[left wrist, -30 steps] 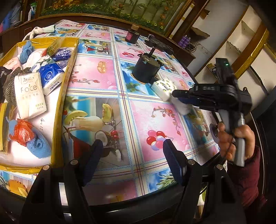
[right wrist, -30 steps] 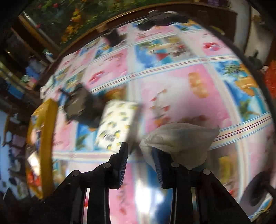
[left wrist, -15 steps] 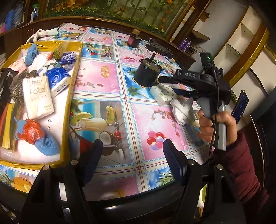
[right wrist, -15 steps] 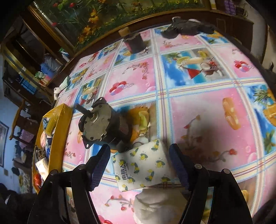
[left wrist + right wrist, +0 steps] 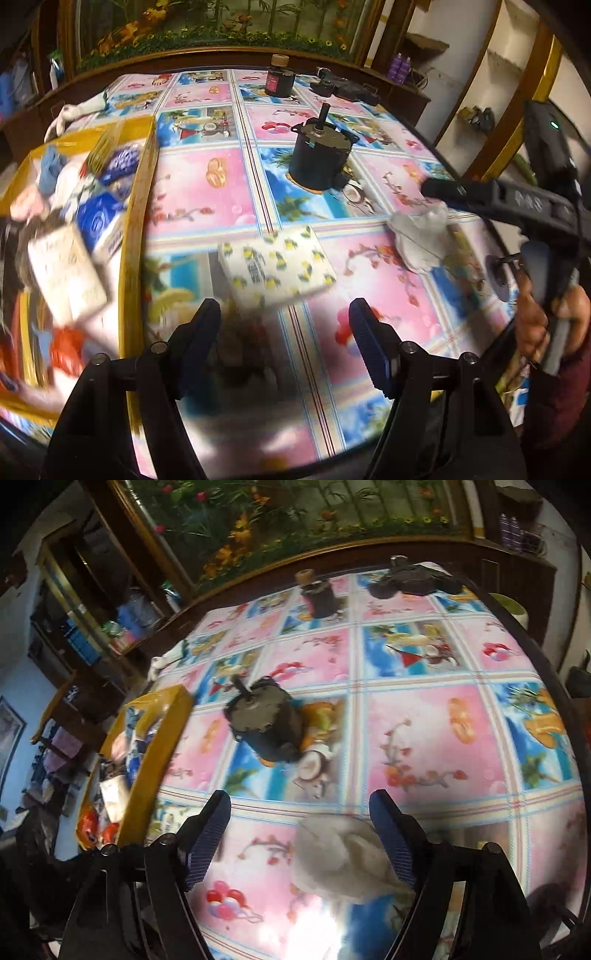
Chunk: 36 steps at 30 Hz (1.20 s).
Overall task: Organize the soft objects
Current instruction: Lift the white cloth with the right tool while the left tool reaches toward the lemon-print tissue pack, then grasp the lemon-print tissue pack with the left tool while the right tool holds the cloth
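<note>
tabletop [image 5: 207, 192]: covered with a glossy cloth of pink and blue picture squares.

yellow tray [image 5: 142, 206]: at the left edge of the tabletop, crowded with soft goods, among them tissue packs, a blue sock, a red-orange bundle (much of it blurred).

lemon-print tissue pack [image 5: 277, 266]: lying flat on the cloth just beside the tray, ahead of the left gripper [image 5: 284, 332]; that gripper's jaws are spread wide, nothing between them.

white crumpled cloth [image 5: 340, 853]: on the tabletop, well to the right of the tissue pack. it lies between the jaws of the right gripper [image 5: 301, 834], which are opening; the right-hand pad is at its edge, the left pad stands clear.

black motor [image 5: 319, 158]: upright, shaft up, farther back on the tabletop.

dark jar [image 5: 279, 77]: near the far edge.

hand [image 5: 543, 325]: grasping the right gripper's handle, dark red sleeve below.
</note>
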Available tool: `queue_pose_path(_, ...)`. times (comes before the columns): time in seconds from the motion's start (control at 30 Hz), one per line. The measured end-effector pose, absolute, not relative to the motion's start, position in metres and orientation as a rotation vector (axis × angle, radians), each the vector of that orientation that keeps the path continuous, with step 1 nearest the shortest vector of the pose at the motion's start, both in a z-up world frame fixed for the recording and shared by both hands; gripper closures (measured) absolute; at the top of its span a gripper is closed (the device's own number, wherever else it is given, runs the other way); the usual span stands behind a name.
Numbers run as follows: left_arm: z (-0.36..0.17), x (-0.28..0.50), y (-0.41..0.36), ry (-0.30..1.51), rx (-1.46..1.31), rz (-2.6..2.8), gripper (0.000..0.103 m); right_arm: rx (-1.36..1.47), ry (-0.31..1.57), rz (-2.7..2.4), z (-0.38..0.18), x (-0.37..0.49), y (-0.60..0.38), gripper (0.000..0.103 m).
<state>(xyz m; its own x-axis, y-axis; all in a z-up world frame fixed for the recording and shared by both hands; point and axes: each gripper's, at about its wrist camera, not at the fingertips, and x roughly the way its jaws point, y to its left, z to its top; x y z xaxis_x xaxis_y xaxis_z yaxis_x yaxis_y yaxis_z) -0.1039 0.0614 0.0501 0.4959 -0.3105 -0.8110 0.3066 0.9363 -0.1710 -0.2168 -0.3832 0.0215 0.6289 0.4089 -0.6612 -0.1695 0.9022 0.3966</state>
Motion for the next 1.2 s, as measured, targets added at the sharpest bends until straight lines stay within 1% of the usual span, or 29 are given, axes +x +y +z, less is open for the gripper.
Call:
queue_pose_path(0.13, 0.036, -0.077, 0.047, 1.014, 0.039, -0.327, 0.032, 0.257, 0.864, 0.271, 0.004, -0.227, -0.378, 0.024)
queue_pose_path(0.17, 0.031, -0.073, 0.044, 1.026, 0.050, -0.311, 0.030, 0.246, 0.871, 0.271, 0.001, -0.228, -0.375, 0.024)
queue_pose_path(0.2, 0.029, -0.070, 0.043, 1.024, 0.041, -0.309, 0.020, 0.238, 0.881, 0.277, 0.003, -0.227, -0.369, 0.025)
queue_pose_path(0.3, 0.025, -0.067, 0.041, 1.035, 0.019, -0.312, 0.018, 0.202, 0.882, 0.281, -0.003, -0.225, -0.351, 0.025)
queue_pose_path(0.33, 0.024, -0.066, 0.041, 1.042, 0.012, -0.314, 0.015, 0.183, 0.878, 0.277, -0.005, -0.224, -0.347, 0.025)
queue_pose_path(0.43, 0.018, -0.060, 0.039, 1.055, -0.002, -0.307, 0.011, 0.144, 0.875, 0.277, -0.008, -0.227, -0.336, 0.025)
queue_pose_path(0.47, 0.016, -0.059, 0.037, 1.055, 0.024, -0.288, 0.011, 0.136, 0.873, 0.277, -0.009, -0.228, -0.332, 0.029)
queue_pose_path(0.5, 0.016, -0.058, 0.035, 1.047, 0.035, -0.283, 0.011, 0.130, 0.871, 0.272, -0.009, -0.229, -0.331, 0.028)
queue_pose_path(0.53, 0.016, -0.056, 0.035, 1.041, 0.018, -0.288, 0.011, 0.129, 0.872, 0.277, -0.011, -0.229, -0.329, 0.032)
queue_pose_path(0.57, 0.017, -0.055, 0.037, 1.036, -0.019, -0.297, 0.011, 0.133, 0.871, 0.281, -0.014, -0.227, -0.329, 0.037)
queue_pose_path(0.6, 0.018, -0.053, 0.039, 1.033, -0.062, -0.311, 0.014, 0.137, 0.875, 0.288, -0.016, -0.227, -0.330, 0.046)
queue_pose_path(0.63, 0.020, -0.051, 0.042, 1.030, -0.105, -0.326, 0.016, 0.142, 0.879, 0.293, -0.017, -0.227, -0.330, 0.050)
queue_pose_path(0.7, 0.021, -0.048, 0.042, 1.026, -0.125, -0.329, 0.016, 0.146, 0.874, 0.296, -0.018, -0.227, -0.331, 0.050)
queue_pose_path(0.83, 0.025, -0.049, 0.038, 0.968, -0.072, -0.301, 0.016, 0.141, 0.871, 0.299, -0.017, -0.229, -0.330, 0.050)
queue_pose_path(1.03, 0.037, -0.049, 0.031, 0.846, 0.102, -0.232, 0.015, 0.130, 0.870, 0.293, -0.017, -0.231, -0.328, 0.050)
queue_pose_path(1.2, 0.054, -0.070, 0.048, 0.875, 0.079, -0.334, 0.015, 0.125, 0.880, 0.305, -0.016, -0.234, -0.329, 0.047)
